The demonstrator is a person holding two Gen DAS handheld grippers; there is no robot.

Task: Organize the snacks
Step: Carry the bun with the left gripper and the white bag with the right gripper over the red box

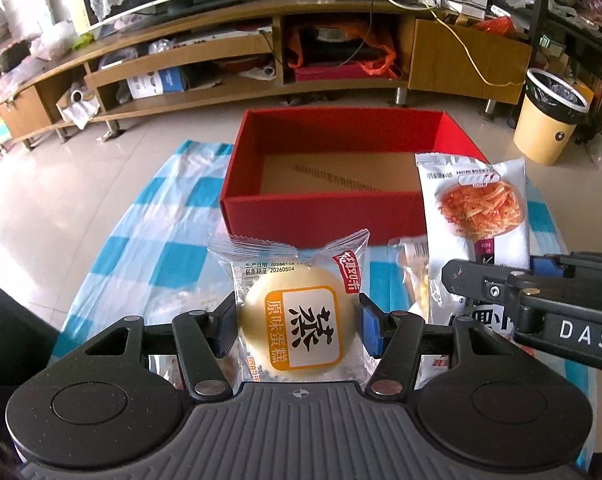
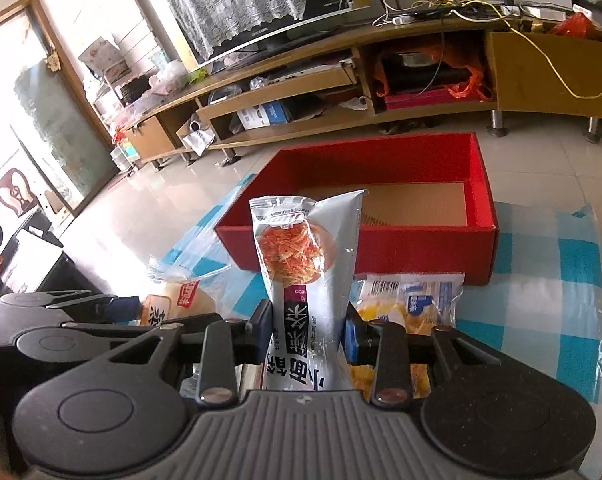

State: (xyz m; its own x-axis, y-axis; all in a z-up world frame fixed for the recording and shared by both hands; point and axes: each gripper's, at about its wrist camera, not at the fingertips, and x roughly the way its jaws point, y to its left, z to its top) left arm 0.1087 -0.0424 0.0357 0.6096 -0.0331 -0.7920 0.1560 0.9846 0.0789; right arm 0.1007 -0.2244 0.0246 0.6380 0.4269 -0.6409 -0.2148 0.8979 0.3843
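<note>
Jaws of the left gripper point(image 1: 299, 326) pinch a wrapped steamed cake point(image 1: 291, 320) by its two sides, the packet upright between the blue pads; jaws of the right gripper point(image 2: 308, 334) clamp a white noodle-snack bag point(image 2: 307, 276) at its lower half, the top standing tall; both hang above the blue-checked cloth point(image 1: 173, 216), near side of the open red box point(image 1: 325, 216); another yellow snack packet point(image 2: 411, 300) lies on the cloth just before the box.
</note>
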